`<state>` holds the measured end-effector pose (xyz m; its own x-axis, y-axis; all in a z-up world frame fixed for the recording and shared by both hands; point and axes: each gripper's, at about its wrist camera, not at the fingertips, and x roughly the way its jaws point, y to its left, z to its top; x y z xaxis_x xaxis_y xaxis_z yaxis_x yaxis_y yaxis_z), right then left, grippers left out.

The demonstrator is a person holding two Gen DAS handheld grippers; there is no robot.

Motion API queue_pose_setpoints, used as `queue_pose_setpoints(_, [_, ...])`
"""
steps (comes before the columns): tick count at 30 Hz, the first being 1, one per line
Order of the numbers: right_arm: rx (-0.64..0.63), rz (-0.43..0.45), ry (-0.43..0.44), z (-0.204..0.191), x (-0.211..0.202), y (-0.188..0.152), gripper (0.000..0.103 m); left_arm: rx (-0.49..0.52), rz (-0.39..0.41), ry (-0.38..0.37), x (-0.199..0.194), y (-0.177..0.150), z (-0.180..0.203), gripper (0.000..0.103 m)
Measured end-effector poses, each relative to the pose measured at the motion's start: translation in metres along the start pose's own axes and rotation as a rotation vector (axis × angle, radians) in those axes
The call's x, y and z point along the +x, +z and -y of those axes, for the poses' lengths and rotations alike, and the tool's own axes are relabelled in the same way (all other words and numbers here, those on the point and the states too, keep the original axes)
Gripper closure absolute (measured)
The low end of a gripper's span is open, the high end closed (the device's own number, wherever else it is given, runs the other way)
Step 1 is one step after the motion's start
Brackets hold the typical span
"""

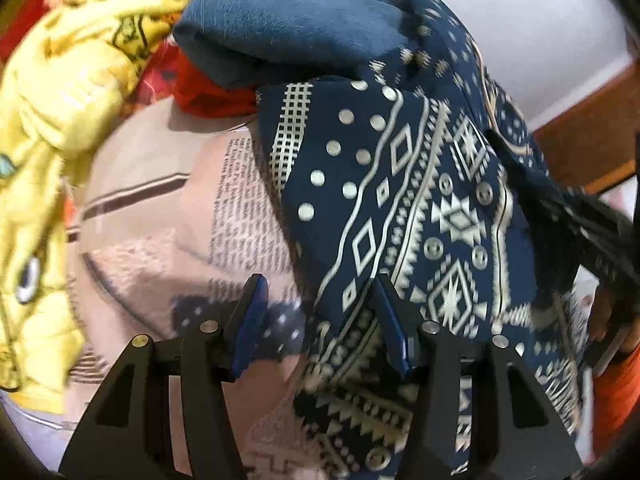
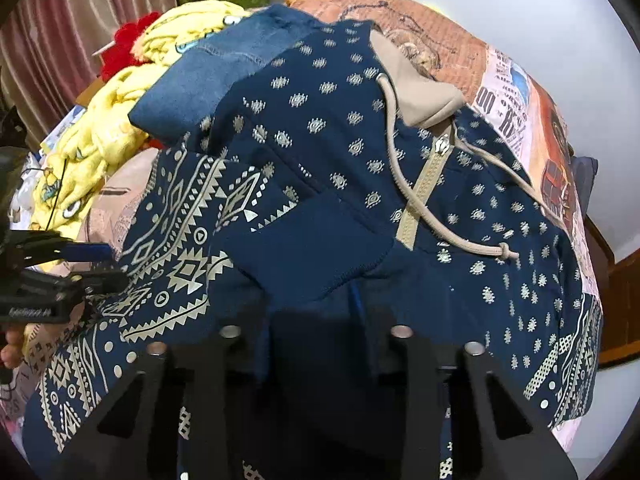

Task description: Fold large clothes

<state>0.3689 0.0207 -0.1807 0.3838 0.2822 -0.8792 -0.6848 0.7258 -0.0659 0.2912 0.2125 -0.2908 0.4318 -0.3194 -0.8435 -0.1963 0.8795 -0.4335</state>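
**Patterned hoodie spread on the bed, both grippers at its near edge**

A navy hoodie [image 2: 328, 152] with cream patterns lies across the bed [image 1: 160, 208], which has a sheet printed like newspaper. The hood, with its beige lining [image 2: 420, 92], points to the far side of the bed; the zipper [image 2: 424, 184] and the drawstring [image 2: 440, 236] run down the chest.

The left gripper [image 1: 320, 312] is at the left edge of the hoodie. Its jaws stand apart, and the patterned hem lies between them, but the pads do not press on it.

The right gripper [image 2: 316, 320] is low over the near edge. Dark folds of the hoodie cover its fingertips, so I cannot tell if it grasps the cloth.

At the far left of the bed lie a yellow blanket [image 2: 120, 120], a blue denim piece [image 2: 224, 68] and a red cloth [image 2: 128, 44].
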Motion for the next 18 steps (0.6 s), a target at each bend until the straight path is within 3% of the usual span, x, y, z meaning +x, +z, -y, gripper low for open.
queue_pose_setpoints(2, [0.016, 0.029, 0.009, 0.005, -0.010, 0.001, 0.088, -0.047, -0.009, -0.054, 0.008, 0.007, -0.005, 0.051])
queue_pose_setpoints(6, [0.053, 0.096, -0.006, 0.022, -0.036, 0.003, 0.091, -0.117, -0.033, -0.165, 0.021, 0.014, -0.009, 0.068])
queue_pose_setpoints(7, [0.067, 0.112, -0.006, 0.027, -0.043, 0.002, 0.091, -0.133, -0.034, -0.172, 0.023, 0.015, -0.010, 0.068])
queue_pose_setpoints(8, [0.088, 0.130, -0.006, 0.035, -0.051, 0.002, 0.091, -0.147, -0.032, -0.178, 0.023, 0.015, -0.011, 0.075])
queue_pose_setpoints(9, [0.111, 0.152, -0.010, 0.043, -0.060, 0.002, 0.091, -0.151, -0.030, -0.157, 0.023, 0.015, -0.012, 0.093])
queue_pose_setpoints(10, [0.131, 0.170, -0.014, 0.049, -0.067, 0.001, 0.091, -0.147, -0.029, -0.132, 0.022, 0.015, -0.012, 0.097])
queue_pose_setpoints(12, [0.169, 0.208, -0.024, 0.061, -0.082, 0.000, 0.091, -0.171, -0.024, -0.127, 0.012, 0.013, -0.016, 0.099])
queue_pose_setpoints(18, [0.273, 0.291, -0.064, 0.099, -0.119, -0.016, 0.092, -0.075, 0.138, -0.008, -0.052, 0.018, 0.001, 0.101])
